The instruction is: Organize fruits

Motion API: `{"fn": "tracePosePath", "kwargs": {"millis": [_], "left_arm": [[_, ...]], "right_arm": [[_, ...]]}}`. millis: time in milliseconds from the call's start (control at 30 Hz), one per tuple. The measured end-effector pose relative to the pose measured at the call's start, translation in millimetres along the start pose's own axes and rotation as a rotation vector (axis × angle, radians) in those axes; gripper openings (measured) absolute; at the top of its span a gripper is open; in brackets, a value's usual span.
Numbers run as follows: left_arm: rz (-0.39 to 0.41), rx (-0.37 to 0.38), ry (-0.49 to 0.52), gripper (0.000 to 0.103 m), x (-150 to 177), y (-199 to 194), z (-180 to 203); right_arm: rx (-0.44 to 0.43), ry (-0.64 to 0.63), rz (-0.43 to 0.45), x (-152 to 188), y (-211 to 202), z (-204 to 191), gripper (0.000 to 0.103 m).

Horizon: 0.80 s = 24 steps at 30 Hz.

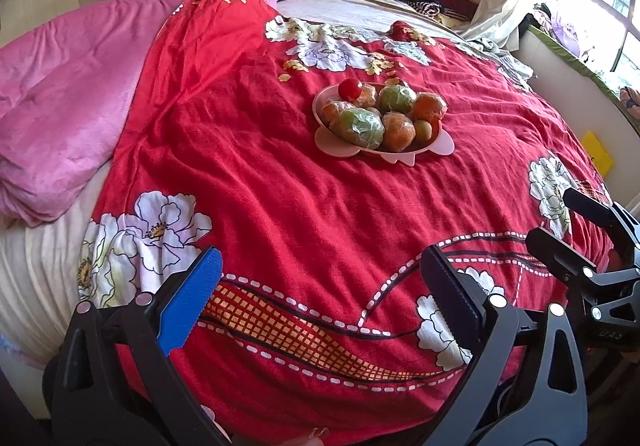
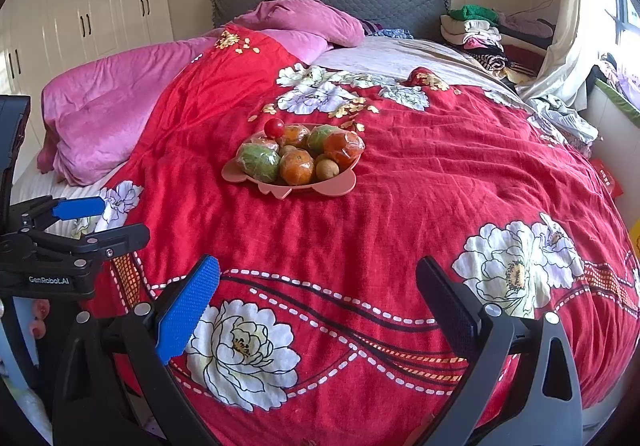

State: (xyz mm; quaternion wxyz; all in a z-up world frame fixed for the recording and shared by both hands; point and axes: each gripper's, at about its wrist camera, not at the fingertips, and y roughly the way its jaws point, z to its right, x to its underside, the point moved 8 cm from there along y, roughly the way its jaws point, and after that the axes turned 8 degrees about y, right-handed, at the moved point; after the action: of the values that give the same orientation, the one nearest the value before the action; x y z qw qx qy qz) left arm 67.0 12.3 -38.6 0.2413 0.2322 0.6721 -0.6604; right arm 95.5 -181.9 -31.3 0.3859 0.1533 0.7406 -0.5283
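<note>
Pink plate (image 2: 348,182) of wrapped fruits (image 2: 296,166) is seen mid-bed (image 2: 400,206). Left gripper (image 1: 320,306) and right gripper (image 2: 316,306) are held released, empty. Slippery, probably plastic, wrap should be approached slowly.
</note>
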Motion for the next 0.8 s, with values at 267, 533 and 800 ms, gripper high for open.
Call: {"fn": "tracePosePath", "kwargs": {"millis": [267,533,800], "left_arm": [[-0.001,-0.004,0.001,0.093,0.6,-0.8,-1.5],[-0.001,-0.004,0.0,0.093,0.3,-0.6,-0.7],[-0.005,-0.009,-0.002,0.093,1.0,-1.2,-2.4]], "right_arm": [[-0.001,0.0,0.001,0.7,-0.3,-0.2,0.098],[0.0,0.001,0.001,0.7,-0.4,-0.8,0.098],[0.004,0.002,0.005,1.0,-2.5,0.0,0.098]]}}
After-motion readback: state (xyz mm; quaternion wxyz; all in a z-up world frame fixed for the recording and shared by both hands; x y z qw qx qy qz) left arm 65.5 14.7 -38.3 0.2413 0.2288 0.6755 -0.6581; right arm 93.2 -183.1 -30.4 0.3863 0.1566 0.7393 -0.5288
